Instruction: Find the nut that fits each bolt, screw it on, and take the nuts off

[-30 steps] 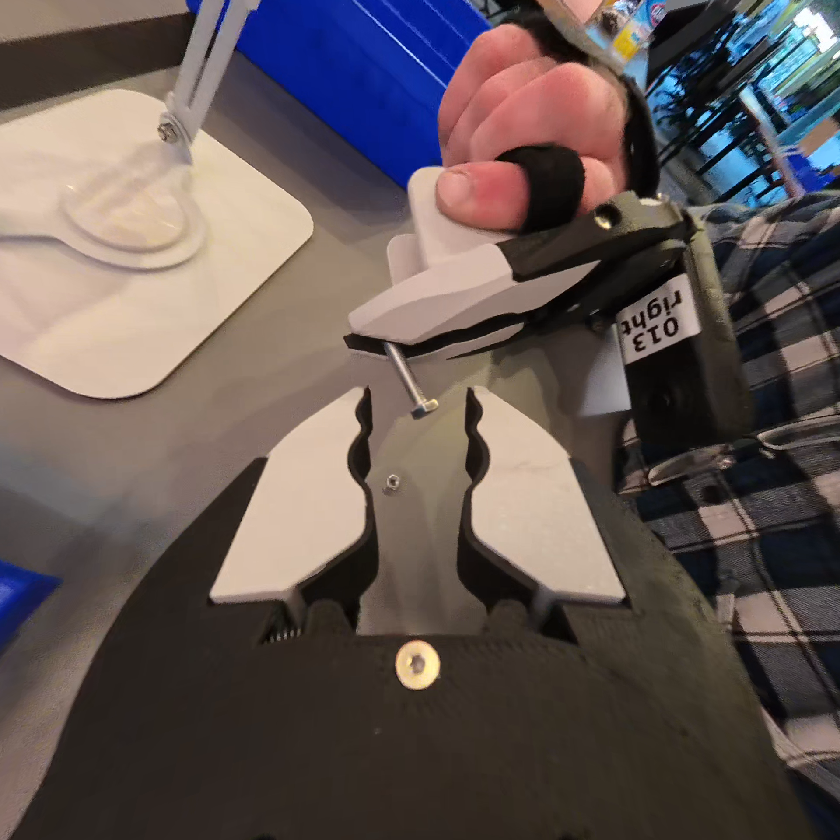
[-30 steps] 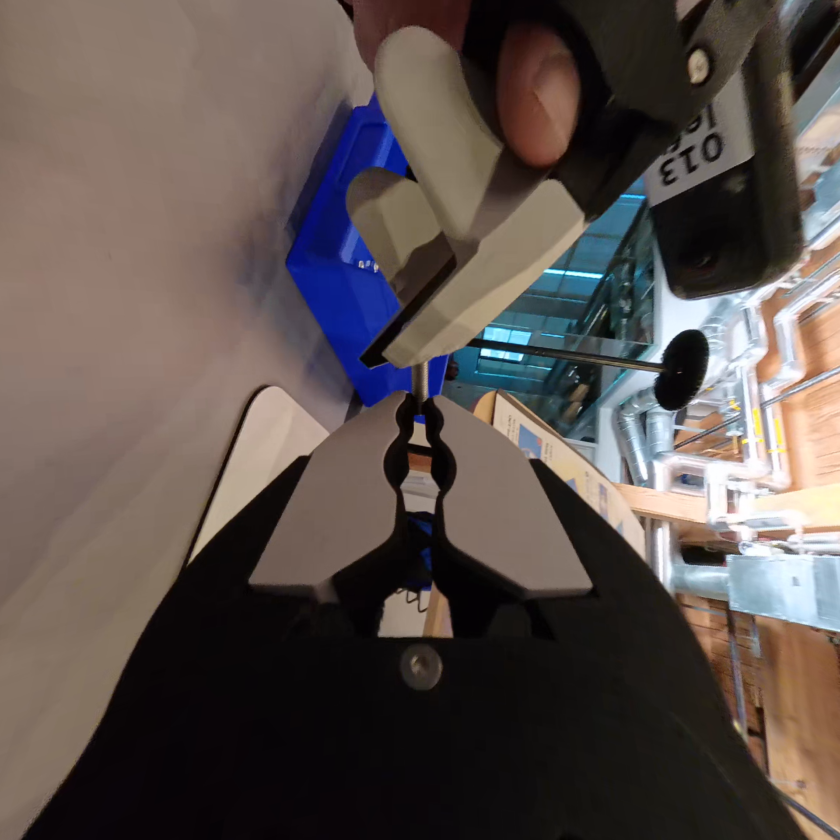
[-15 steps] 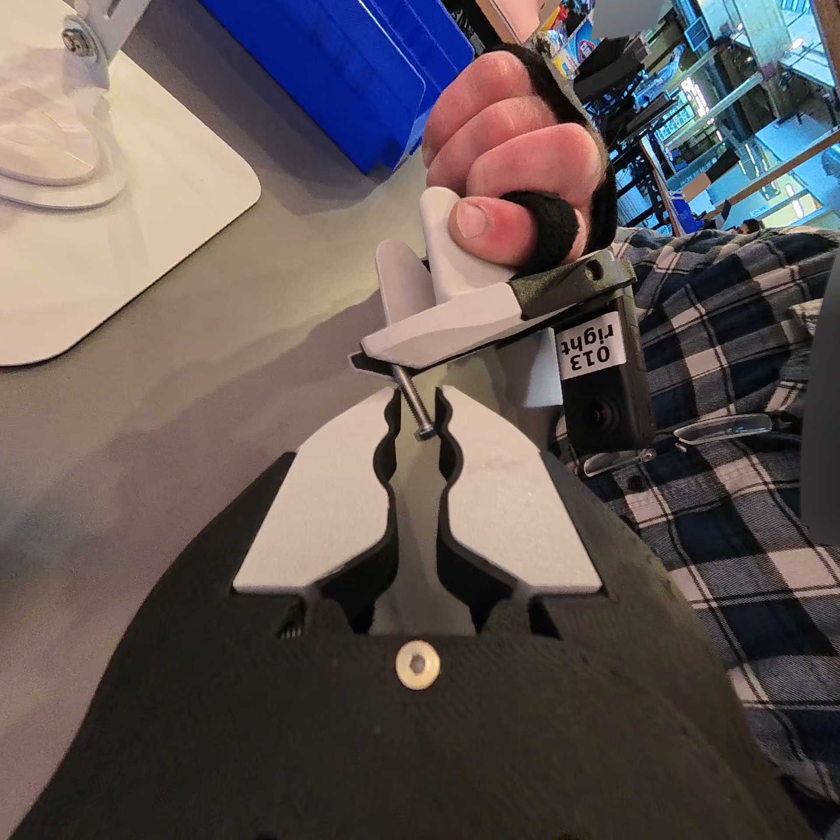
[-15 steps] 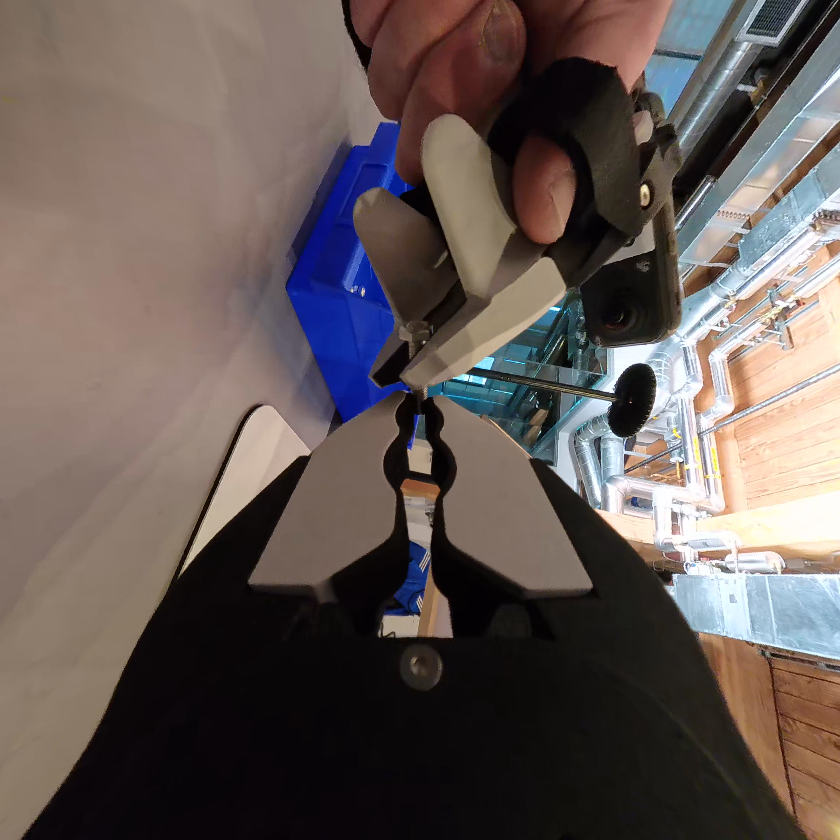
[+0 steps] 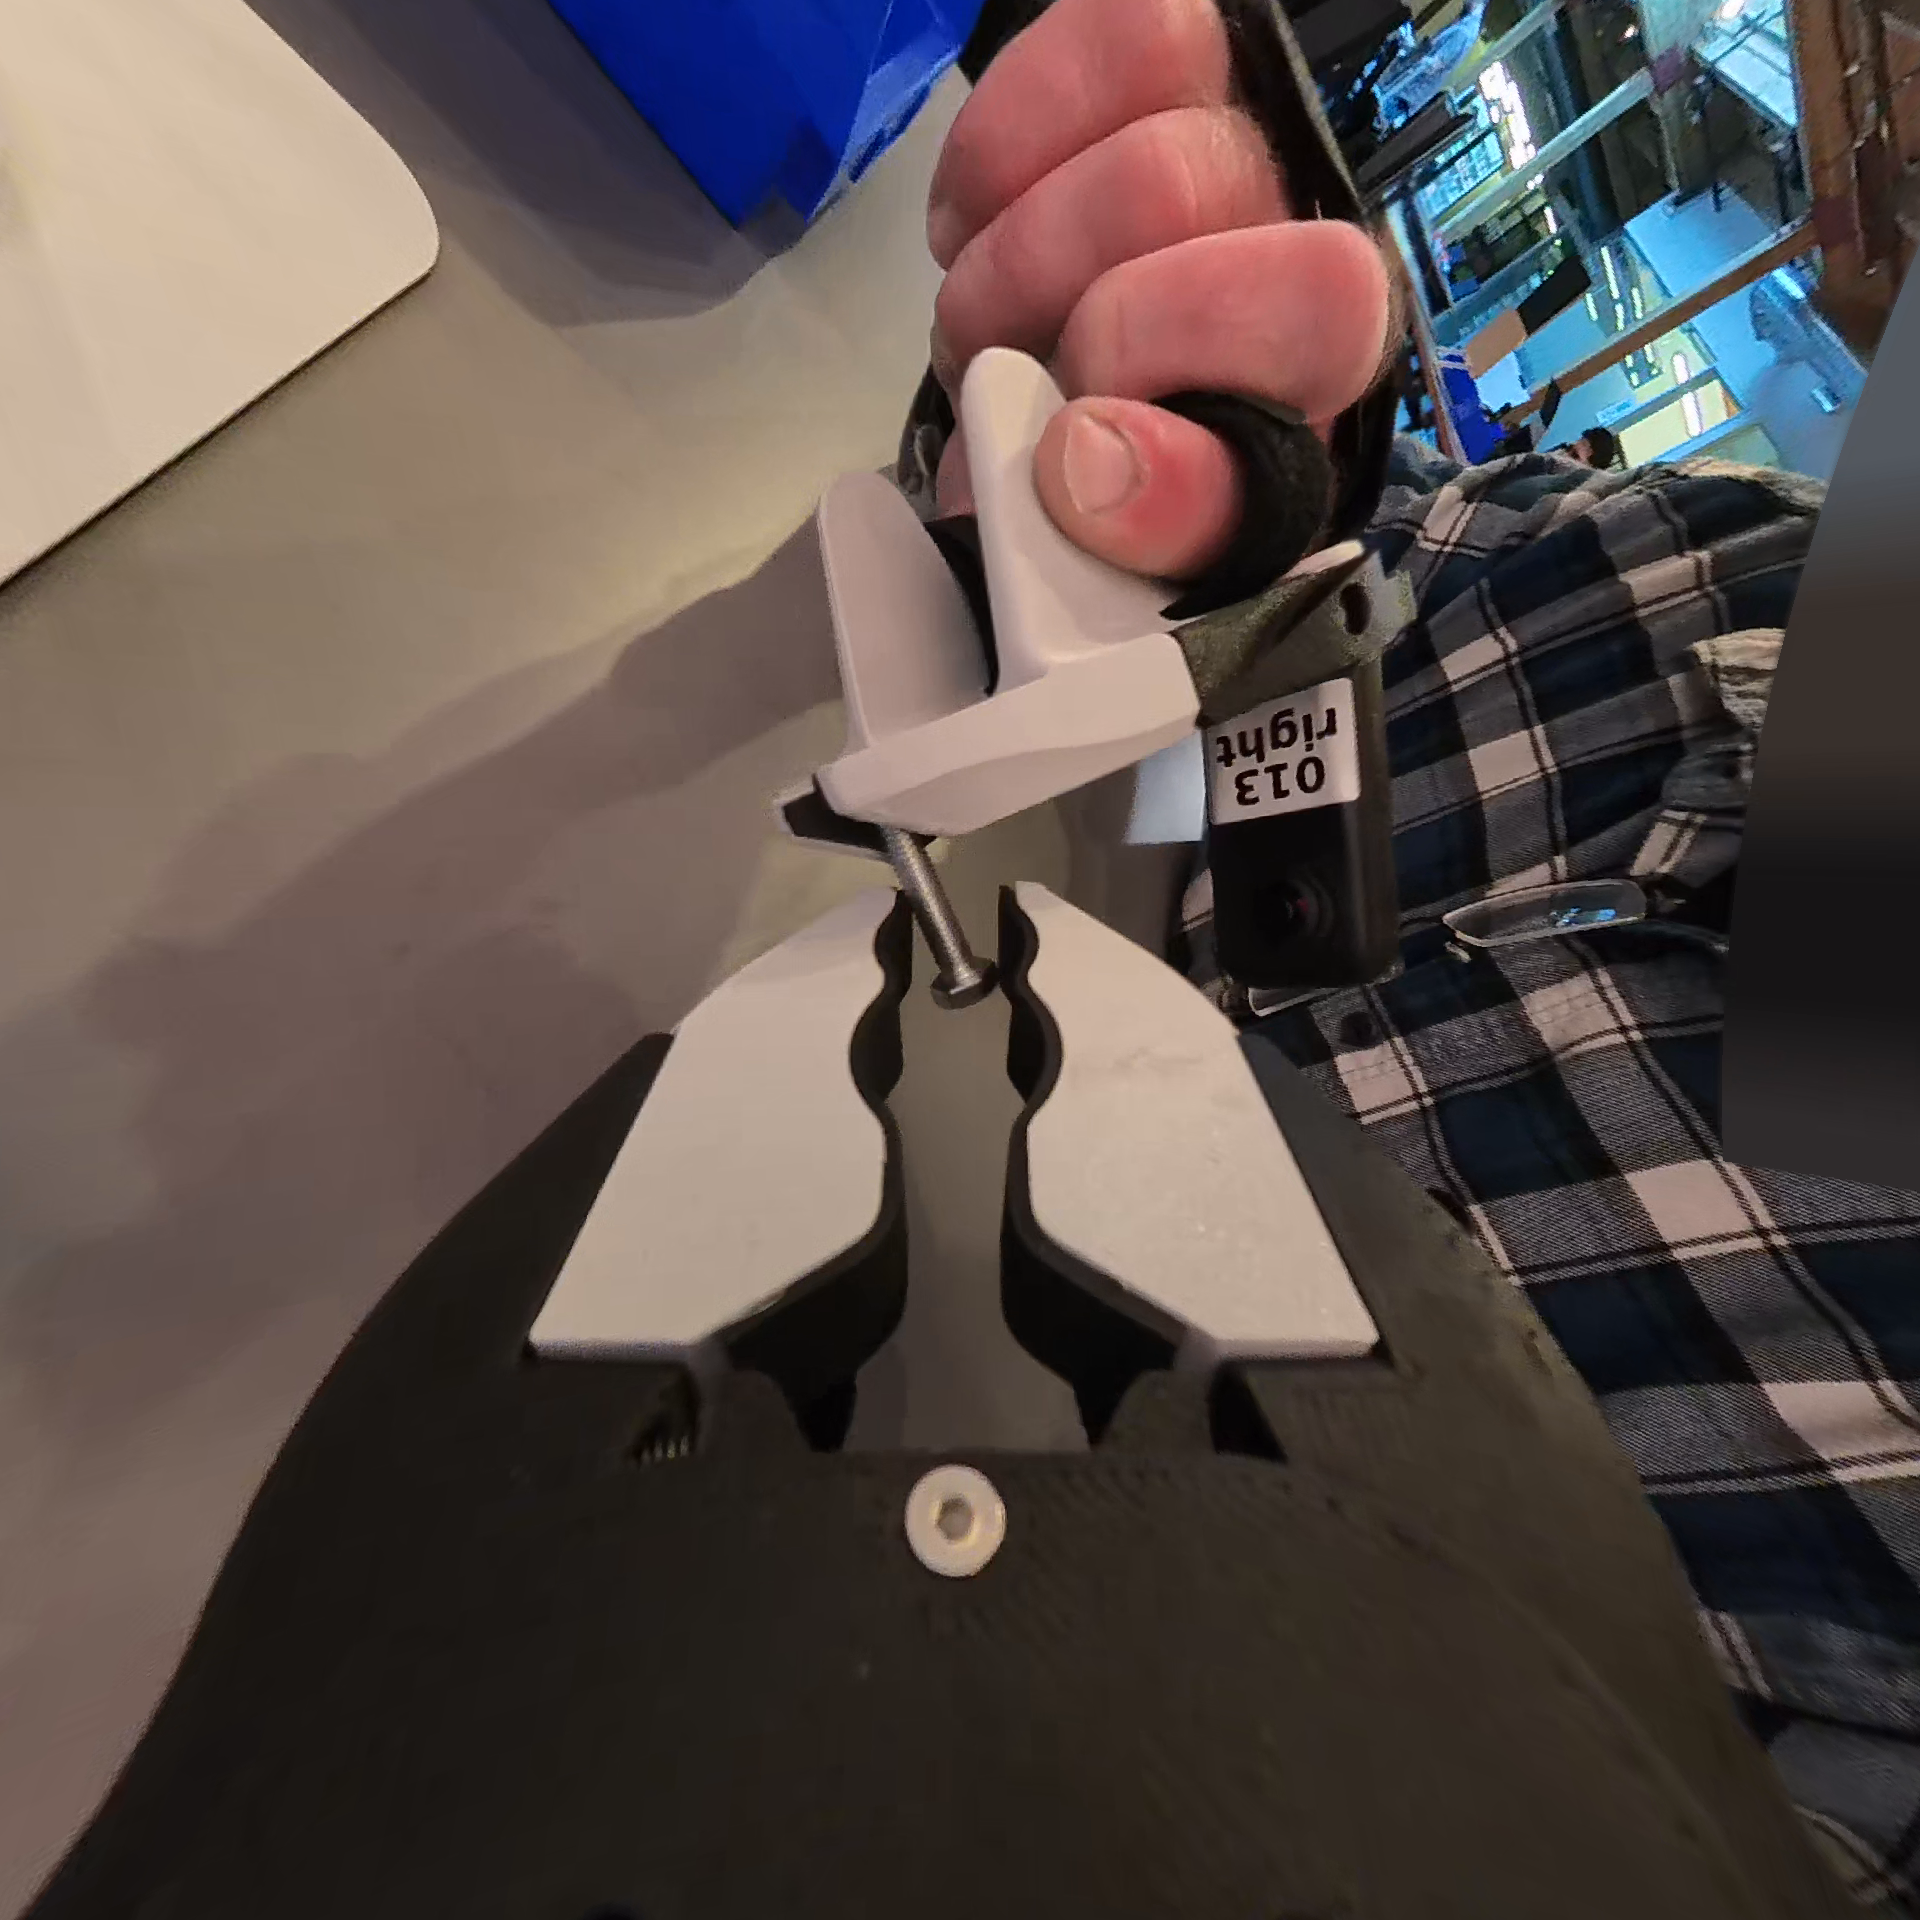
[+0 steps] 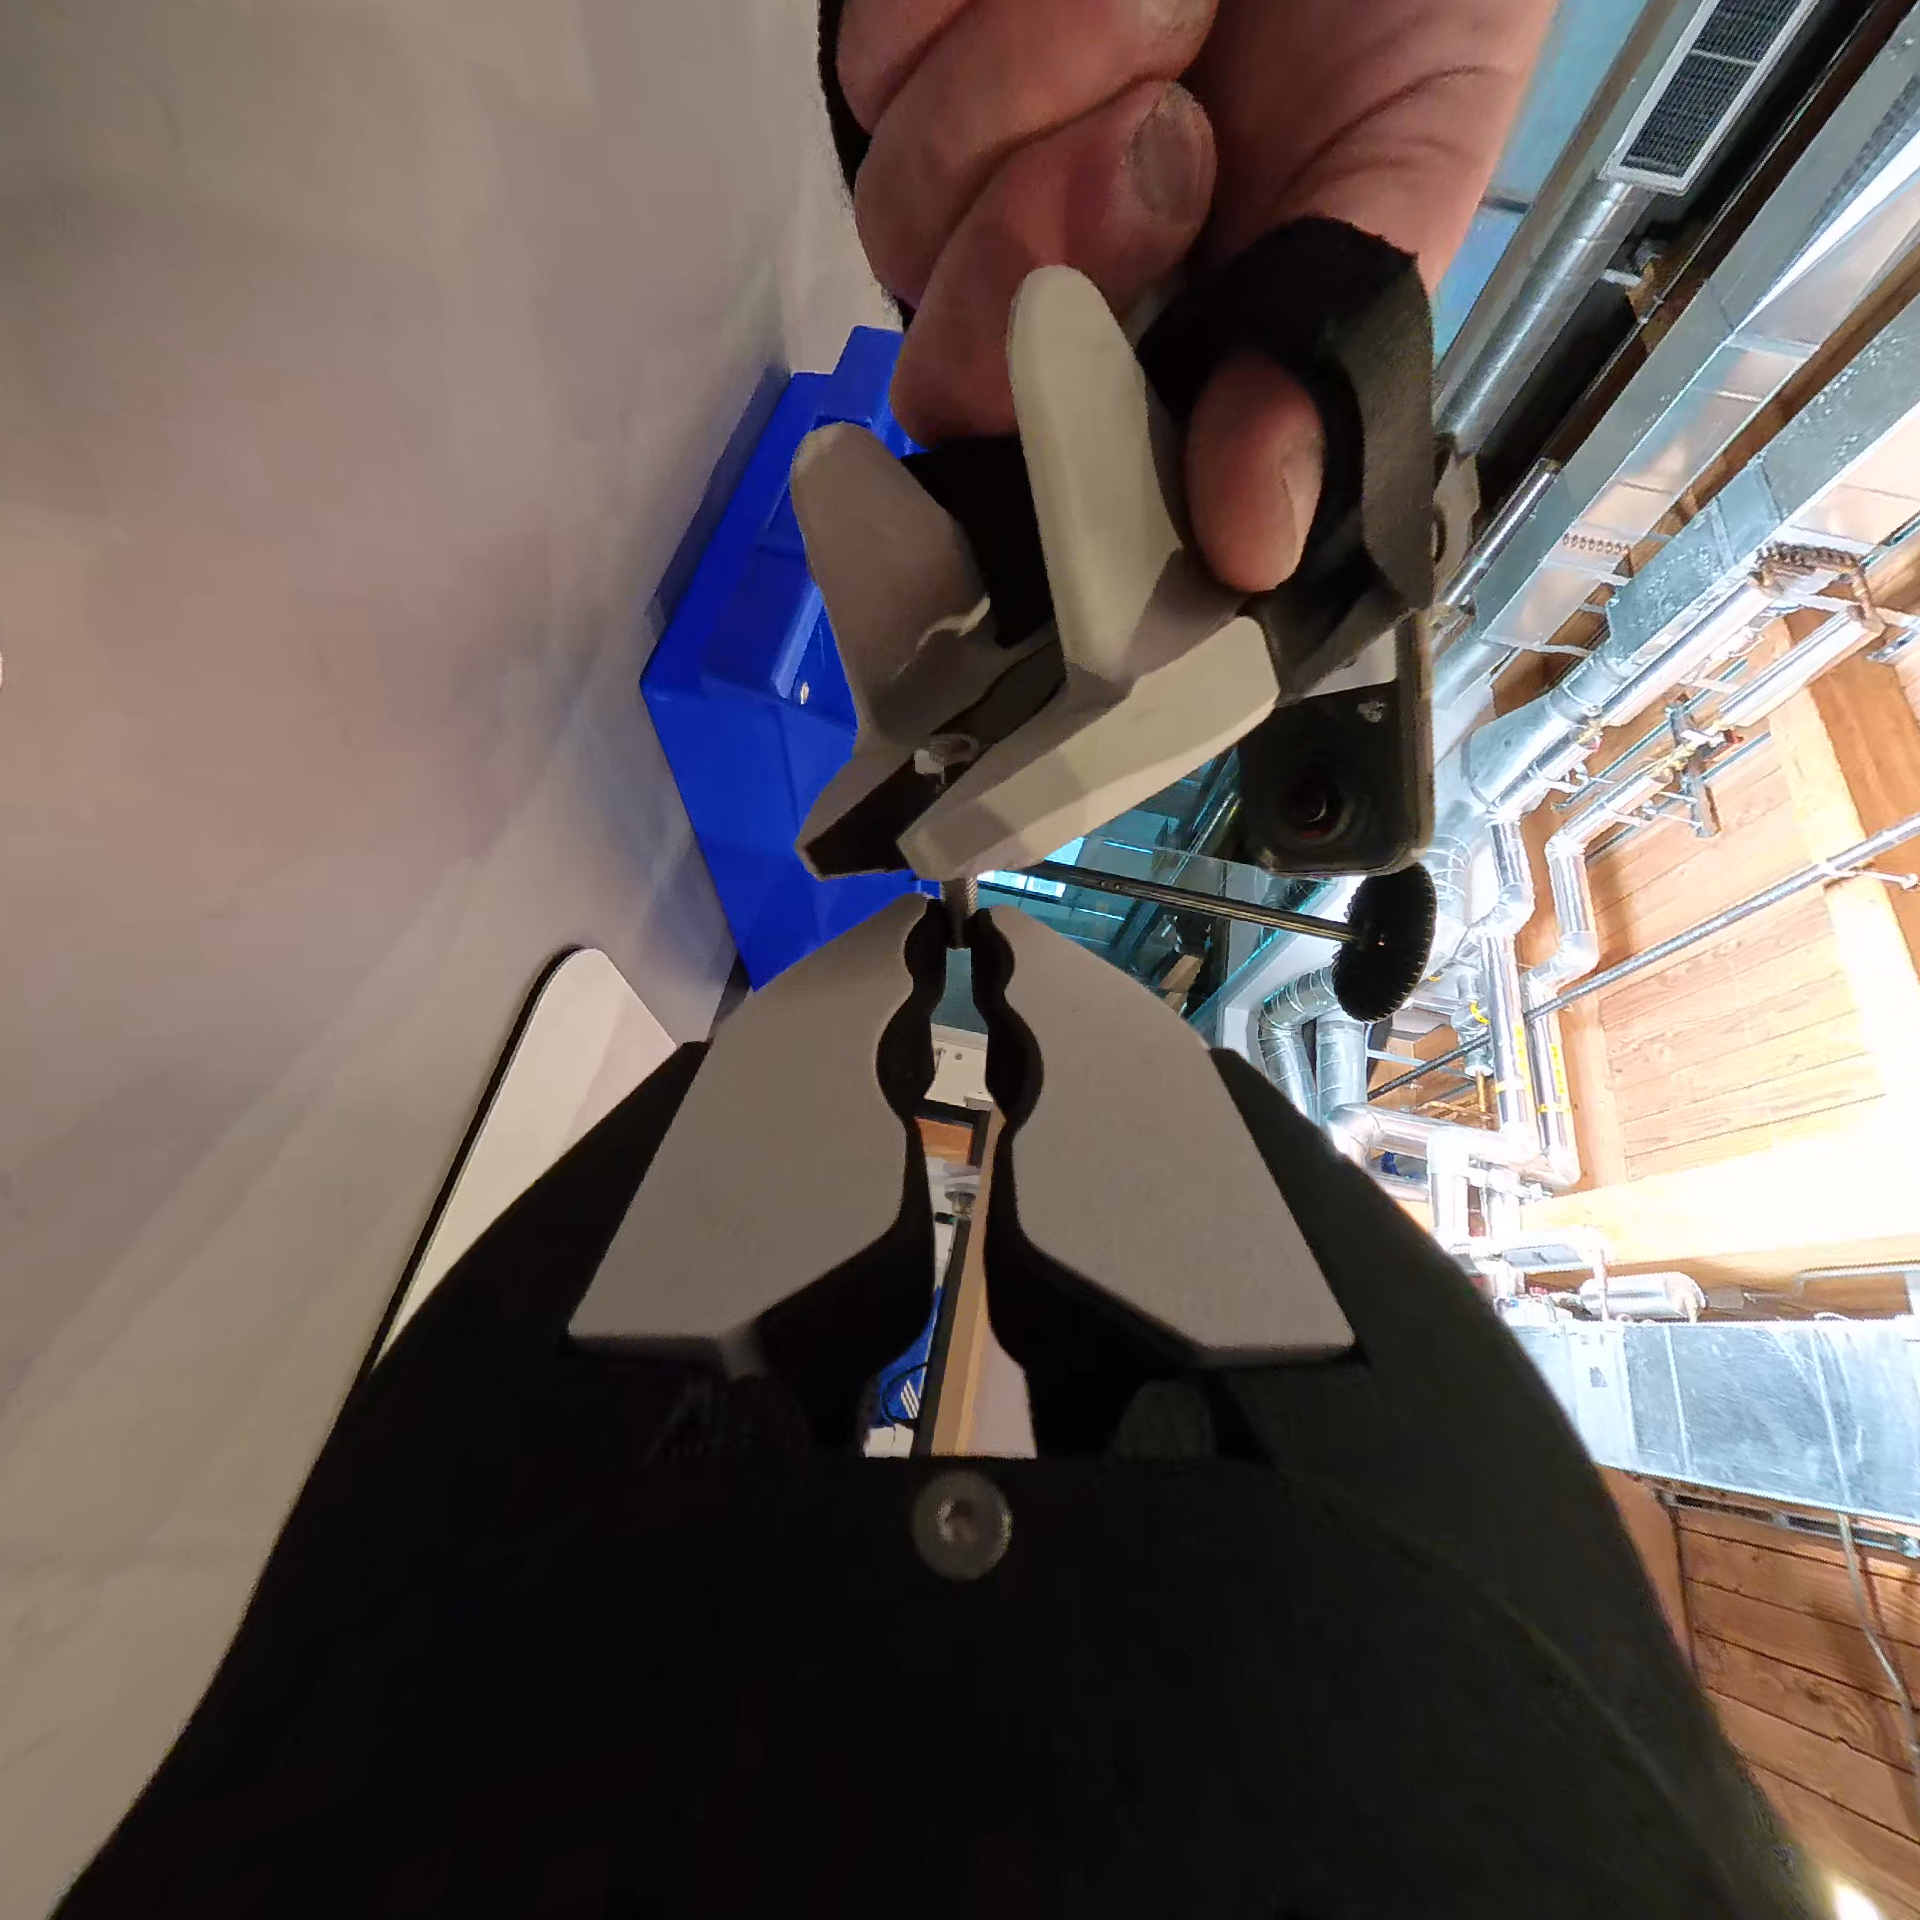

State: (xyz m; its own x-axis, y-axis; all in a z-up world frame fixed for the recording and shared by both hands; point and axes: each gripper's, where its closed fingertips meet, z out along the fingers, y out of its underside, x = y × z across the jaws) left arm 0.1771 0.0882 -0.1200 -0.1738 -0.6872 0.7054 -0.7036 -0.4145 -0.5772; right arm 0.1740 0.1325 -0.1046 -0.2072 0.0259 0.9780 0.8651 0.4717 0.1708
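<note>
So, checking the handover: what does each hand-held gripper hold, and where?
Right hand-held gripper pinches the bolt by its threaded shank end. Left hand-held gripper brackets the bolt's head; contact unclear.

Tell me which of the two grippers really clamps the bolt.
The right gripper: its fingers are pinched shut on the bolt's threaded end. The left gripper only flanks the bolt head, with a gap on one side.

The bolt (image 5: 940, 925) is shiny grey metal with a rough thread. The fingers (image 5: 1164, 1164) look like matt pale plastic. At right, the shirt (image 5: 1621, 1143) is soft checked cloth. Top left, the bin (image 5: 758, 94) is glossy blue plastic.
</note>
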